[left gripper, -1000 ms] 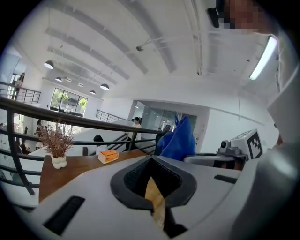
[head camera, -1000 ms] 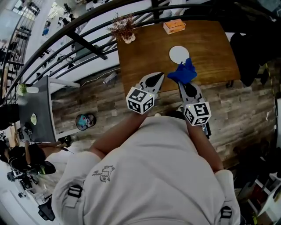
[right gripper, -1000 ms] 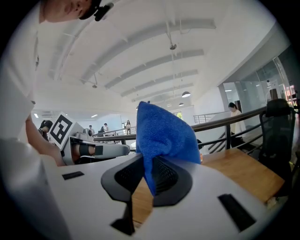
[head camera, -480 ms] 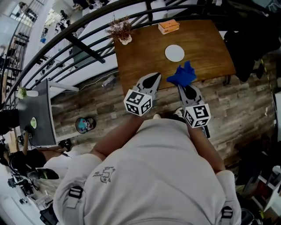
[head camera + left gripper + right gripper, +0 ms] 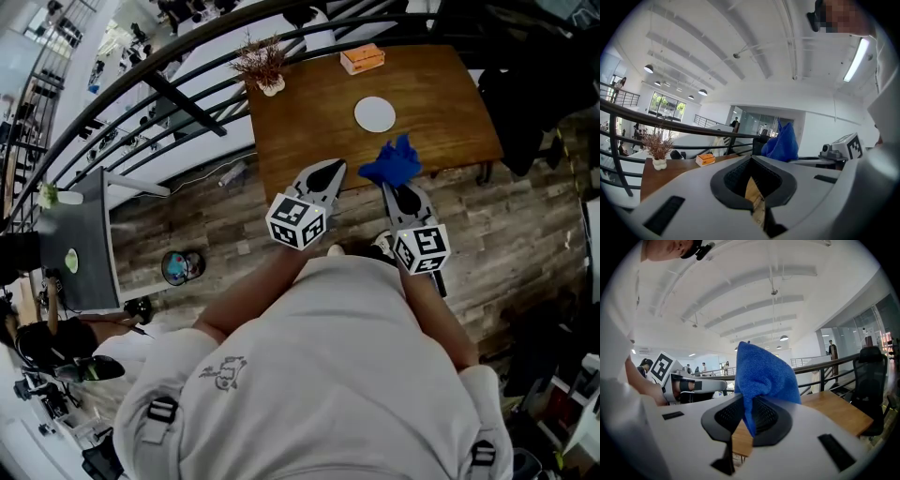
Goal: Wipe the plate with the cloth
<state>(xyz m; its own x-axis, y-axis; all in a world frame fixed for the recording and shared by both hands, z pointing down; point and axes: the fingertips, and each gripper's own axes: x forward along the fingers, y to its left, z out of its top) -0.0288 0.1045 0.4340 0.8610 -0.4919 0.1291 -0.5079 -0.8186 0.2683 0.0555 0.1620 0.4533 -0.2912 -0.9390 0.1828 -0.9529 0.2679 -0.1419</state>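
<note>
Lower end of the cloth (image 5: 761, 371) hides inside the right tool (image 5: 749, 417) (any print on the orange box (image 5: 362, 58) is too small to read).

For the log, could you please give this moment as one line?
right gripper shut on blue cloth | left gripper shut, empty | plate on table, untouched

A brown wooden table (image 5: 309, 131) stands on a grey-brown plank floor (image 5: 534, 234), its far edge near a dark curved railing (image 5: 173, 89); a dried plant (image 5: 262, 64) and an orange box (image 5: 362, 58) sit along that edge; a black chair (image 5: 871, 376) stands beside the table; the ceiling (image 5: 754, 42) is white and beamed (pendant lamps (image 5: 649, 69), one strip light (image 5: 857, 60)); tall windows (image 5: 668, 105) glow far off.
</note>
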